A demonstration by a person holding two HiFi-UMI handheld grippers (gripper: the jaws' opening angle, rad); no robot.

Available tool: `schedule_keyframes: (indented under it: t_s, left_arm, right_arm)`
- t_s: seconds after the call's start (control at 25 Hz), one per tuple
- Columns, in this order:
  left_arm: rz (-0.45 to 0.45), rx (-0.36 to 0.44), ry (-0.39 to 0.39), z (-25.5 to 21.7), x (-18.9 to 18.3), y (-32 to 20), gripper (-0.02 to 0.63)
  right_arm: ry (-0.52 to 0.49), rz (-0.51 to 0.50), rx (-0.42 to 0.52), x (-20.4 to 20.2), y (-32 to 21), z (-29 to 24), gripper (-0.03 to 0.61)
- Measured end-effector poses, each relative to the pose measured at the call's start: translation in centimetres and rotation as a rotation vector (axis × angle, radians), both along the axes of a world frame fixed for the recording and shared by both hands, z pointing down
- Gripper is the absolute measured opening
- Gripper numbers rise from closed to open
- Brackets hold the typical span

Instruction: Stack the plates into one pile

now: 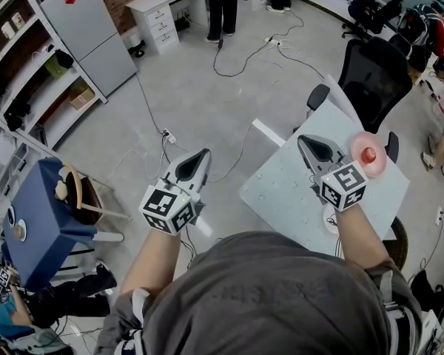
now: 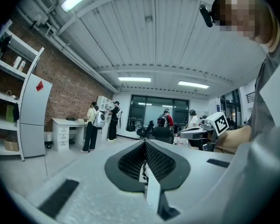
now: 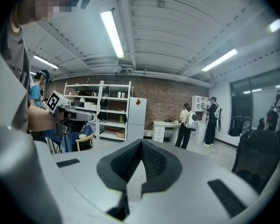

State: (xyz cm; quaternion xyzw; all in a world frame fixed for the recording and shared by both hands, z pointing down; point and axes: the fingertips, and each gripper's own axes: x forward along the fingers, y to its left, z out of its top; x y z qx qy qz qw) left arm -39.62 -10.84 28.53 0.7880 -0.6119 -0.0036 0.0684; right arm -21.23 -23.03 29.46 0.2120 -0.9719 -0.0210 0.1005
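Note:
On the light grey table (image 1: 281,194) at the right lies a pink plate (image 1: 378,167) with a small red thing in its middle. A white plate (image 1: 330,220) peeks out from under my right wrist. My right gripper (image 1: 305,140) hovers over the table's far side, just left of the pink plate, shut and empty. My left gripper (image 1: 203,156) is held over the floor left of the table, also shut with nothing in it. In both gripper views the jaws meet at the tips (image 2: 144,142) (image 3: 141,142) and point level into the room.
A black office chair (image 1: 374,72) stands behind the table. A blue table (image 1: 41,213) with a wooden chair is at the left, shelves (image 1: 29,72) and a grey fridge (image 1: 89,28) beyond. Cables (image 1: 237,58) run over the floor. People stand by a white desk (image 1: 166,6).

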Motion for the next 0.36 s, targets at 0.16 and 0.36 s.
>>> schedule_keyframes:
  t_s: [0.16, 0.36]
  left_arm:
    - [0.005, -0.001, 0.0, 0.07, 0.33, -0.08, 0.006]
    - [0.012, -0.002, 0.002, -0.39, 0.18, 0.41, 0.006]
  right_arm:
    - [0.001, 0.002, -0.002, 0.27, -0.16, 0.2, -0.009]
    - [0.005, 0.003, -0.002, -0.01, 0.29, -0.24, -0.009]
